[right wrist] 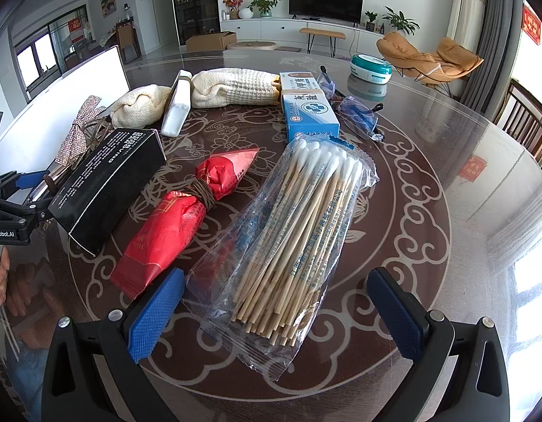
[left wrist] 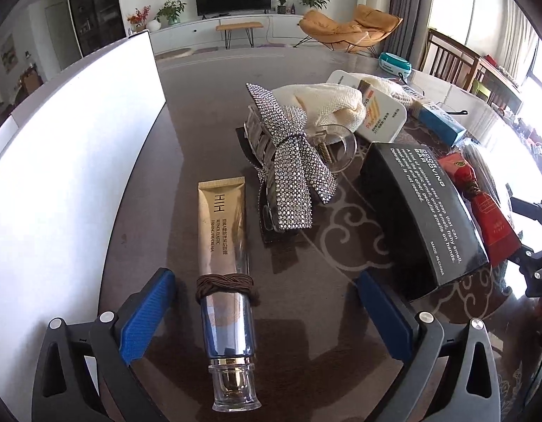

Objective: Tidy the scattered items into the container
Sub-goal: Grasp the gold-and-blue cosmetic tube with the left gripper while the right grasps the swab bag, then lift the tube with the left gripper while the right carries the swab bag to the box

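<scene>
Two grippers over a cluttered tabletop (right wrist: 429, 161), nothing lifted yet; the picking step judged to be only at its start.

At far left, a white container (left wrist: 77, 147), wall standing just beside the dark tabletop, inside not visible. Next to it, the left gripper (left wrist: 267, 313), jaws spread wide, straddling a gold eye cream tube (left wrist: 221, 246) with a brown hair tie (left wrist: 223, 283) wrapped around it; pads not touching the tube. Beyond, a rhinestone bow hair clip (left wrist: 292, 161), then a black soap box (left wrist: 422, 211).

Further right, a red packet (right wrist: 176, 221) tied in the middle with a brown hair tie, touching the black box. Then the right gripper (right wrist: 276, 313), jaws also spread wide, around the near end of a cotton swab bag (right wrist: 295, 232), pads apart from it. Behind, a blue-and-white medicine box (right wrist: 309, 112) and cream knitted cloths (right wrist: 228, 88).

Next move, as judged: close on the tube near the tie, lift, carry left over the container wall. Same for the swabs: a low, flat, slippery bag, so a low pinch needed.
</scene>
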A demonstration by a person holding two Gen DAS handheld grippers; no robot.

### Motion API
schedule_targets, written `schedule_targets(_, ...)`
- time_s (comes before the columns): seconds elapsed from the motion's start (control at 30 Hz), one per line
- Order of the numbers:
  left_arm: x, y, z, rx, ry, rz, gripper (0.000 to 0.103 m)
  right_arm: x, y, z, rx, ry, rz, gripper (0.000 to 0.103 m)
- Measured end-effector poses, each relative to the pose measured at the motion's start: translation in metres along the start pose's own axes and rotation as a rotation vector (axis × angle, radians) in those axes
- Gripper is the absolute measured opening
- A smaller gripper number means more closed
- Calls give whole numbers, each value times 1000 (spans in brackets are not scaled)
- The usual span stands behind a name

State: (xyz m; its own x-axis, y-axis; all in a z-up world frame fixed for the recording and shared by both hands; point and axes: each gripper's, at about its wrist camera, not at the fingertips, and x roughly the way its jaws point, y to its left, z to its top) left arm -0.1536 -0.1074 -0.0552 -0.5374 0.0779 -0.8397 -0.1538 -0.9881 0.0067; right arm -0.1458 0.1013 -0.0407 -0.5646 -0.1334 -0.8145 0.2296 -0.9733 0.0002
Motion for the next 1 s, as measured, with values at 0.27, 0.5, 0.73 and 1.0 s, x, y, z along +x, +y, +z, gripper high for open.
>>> schedule_targets(0.27,-23,9,-15,-43,-48,-24,31,0,0,0,-3,0,3,103)
schedule_targets(0.5,-42,4,-50,-19,-102,-39,30,-26,-38,-16,174,-27,144,102)
schedule_targets(0.73,-43,9,-50,-46,-105,-63,30,-10,-24,16,220,28,82,86)
schedule_targets(1.0,-40,-1,-47,-18,-102,-26,31,8,-6,37,110,3,-76,39)
